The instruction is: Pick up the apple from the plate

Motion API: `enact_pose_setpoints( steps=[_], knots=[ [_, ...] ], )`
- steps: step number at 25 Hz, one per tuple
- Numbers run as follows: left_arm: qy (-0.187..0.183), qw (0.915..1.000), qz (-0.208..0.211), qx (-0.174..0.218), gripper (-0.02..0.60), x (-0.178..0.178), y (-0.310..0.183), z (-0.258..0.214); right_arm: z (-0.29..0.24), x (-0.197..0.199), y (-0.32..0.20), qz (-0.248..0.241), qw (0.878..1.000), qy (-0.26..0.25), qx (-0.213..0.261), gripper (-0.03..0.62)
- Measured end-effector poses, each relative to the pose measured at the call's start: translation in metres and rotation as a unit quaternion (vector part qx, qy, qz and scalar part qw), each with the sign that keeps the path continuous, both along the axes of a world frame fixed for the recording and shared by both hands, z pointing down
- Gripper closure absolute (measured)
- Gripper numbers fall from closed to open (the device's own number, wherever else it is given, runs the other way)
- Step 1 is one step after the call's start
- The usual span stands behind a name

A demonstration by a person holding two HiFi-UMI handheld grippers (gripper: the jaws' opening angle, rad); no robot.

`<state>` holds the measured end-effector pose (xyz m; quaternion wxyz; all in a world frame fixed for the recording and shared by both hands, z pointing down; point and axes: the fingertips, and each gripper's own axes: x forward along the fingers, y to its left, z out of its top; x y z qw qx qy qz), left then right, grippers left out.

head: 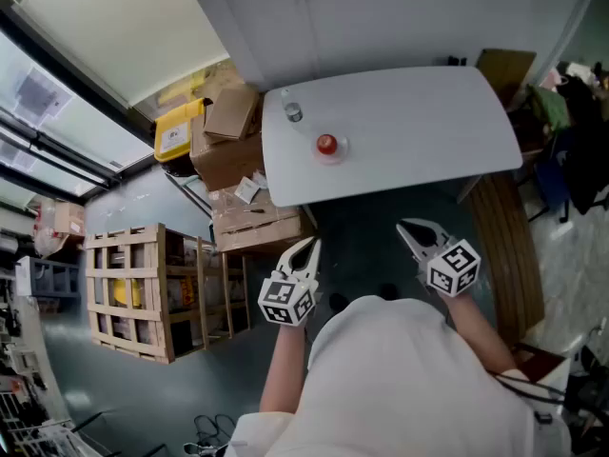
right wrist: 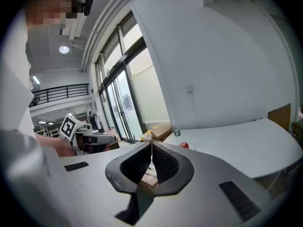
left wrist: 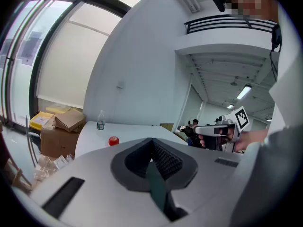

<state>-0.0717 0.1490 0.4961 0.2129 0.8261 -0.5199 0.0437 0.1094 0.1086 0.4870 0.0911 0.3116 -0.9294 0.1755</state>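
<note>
- Apple (head: 326, 144) sits on its plate (head: 342, 149), on the left half of the white table (head: 428, 131), untouched.
- Your left gripper (head: 310, 248) has its jaws pressed together with nothing between them. Your right gripper (head: 407, 227) is closed and empty too.
- Both hang short of the table's near edge, well apart from the apple. It lies almost straight ahead of the left one and ahead-left of the right.
- Being round, it favours no grip direction, and your left looks slightly nearer.
</note>
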Motion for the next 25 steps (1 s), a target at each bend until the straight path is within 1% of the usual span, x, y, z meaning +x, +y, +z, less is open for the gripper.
enact_pose_setpoints(
  steps=[12, 17, 25],
  knots=[
    [0.003, 1.0000, 0.008, 0.003, 0.580, 0.003, 0.002, -0.001, -0.005, 0.000, 0.006, 0.004, 1.000, -0.006, -0.002, 0.557],
    [-0.001, 0.9997, 0.023, 0.007, 0.580, 0.005, 0.006, -0.002, -0.005, -0.005, 0.010, 0.006, 1.000, -0.015, -0.013, 0.557],
    [-0.001, 0.9992, 0.039, 0.007, 0.580, -0.009, 0.015, 0.001, -0.001, -0.020, 0.018, 0.022, 1.000, -0.016, -0.016, 0.556]
  ],
)
